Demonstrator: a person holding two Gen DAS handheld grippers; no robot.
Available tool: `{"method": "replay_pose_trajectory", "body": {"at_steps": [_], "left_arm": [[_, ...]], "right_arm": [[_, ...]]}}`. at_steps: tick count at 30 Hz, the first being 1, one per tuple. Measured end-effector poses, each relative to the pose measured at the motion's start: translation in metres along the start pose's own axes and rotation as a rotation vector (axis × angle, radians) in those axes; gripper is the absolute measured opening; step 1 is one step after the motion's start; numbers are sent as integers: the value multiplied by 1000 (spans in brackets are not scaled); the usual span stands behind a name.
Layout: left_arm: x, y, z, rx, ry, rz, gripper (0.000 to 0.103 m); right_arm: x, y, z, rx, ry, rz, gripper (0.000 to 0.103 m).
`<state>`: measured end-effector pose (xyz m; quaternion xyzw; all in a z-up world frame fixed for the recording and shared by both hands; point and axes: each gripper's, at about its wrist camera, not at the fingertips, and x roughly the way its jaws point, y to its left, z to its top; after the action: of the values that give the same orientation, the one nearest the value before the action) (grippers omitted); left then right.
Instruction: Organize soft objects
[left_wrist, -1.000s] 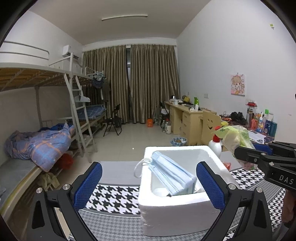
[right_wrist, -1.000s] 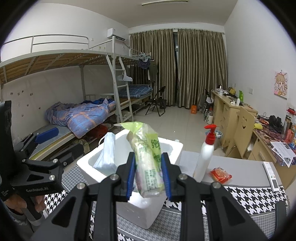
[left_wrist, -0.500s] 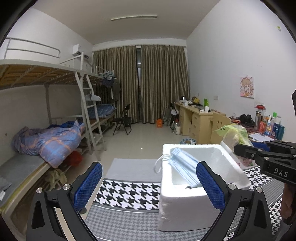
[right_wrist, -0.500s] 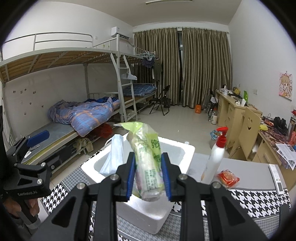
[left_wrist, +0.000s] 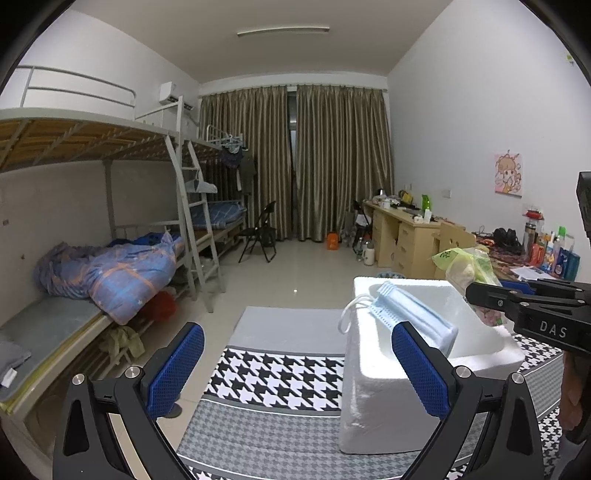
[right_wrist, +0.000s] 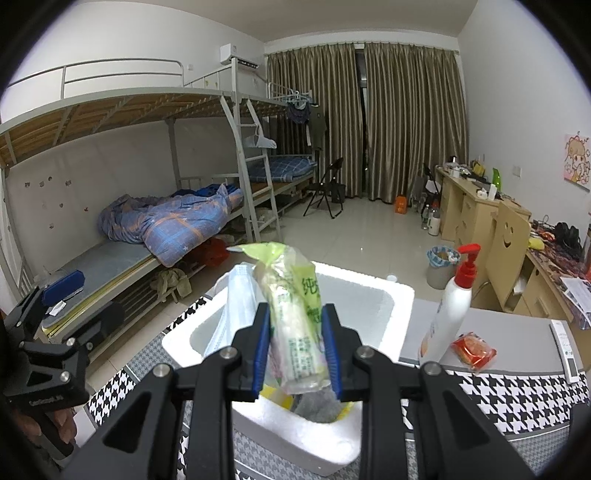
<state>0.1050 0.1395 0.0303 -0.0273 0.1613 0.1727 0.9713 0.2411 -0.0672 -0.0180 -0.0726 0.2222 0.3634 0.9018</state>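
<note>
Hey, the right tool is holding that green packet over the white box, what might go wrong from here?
1. The packet is soft and pinched only partway along by the right tool; it may slip or sag out.
2. The face masks lean on the foam box rim with ear loops hanging outside; a nudge may tip them out.
3. The pump bottle stands close beside the box and could be knocked over.

Foam box (right_wrist: 373, 295) floor hidden behind held packet (right_wrist: 295, 317); remote (right_wrist: 567, 350) at 3 o'clock, labels unreadable.
</note>
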Motion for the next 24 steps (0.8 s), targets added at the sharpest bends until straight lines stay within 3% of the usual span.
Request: {"method": "replay_pose_trajectory", "body": {"at_steps": [5,9,24], "left_arm": [[2,6,-3,-6,7,12,102],[2,9,-4,-8,9,17,102],[-6,3,-4,4,3,18,102]], "right_arm": [[12,0,4,3,13,-16,34],[24,4,2,-8,43,-19,71],[2,-1,0,11,-5,-31,75]]}}
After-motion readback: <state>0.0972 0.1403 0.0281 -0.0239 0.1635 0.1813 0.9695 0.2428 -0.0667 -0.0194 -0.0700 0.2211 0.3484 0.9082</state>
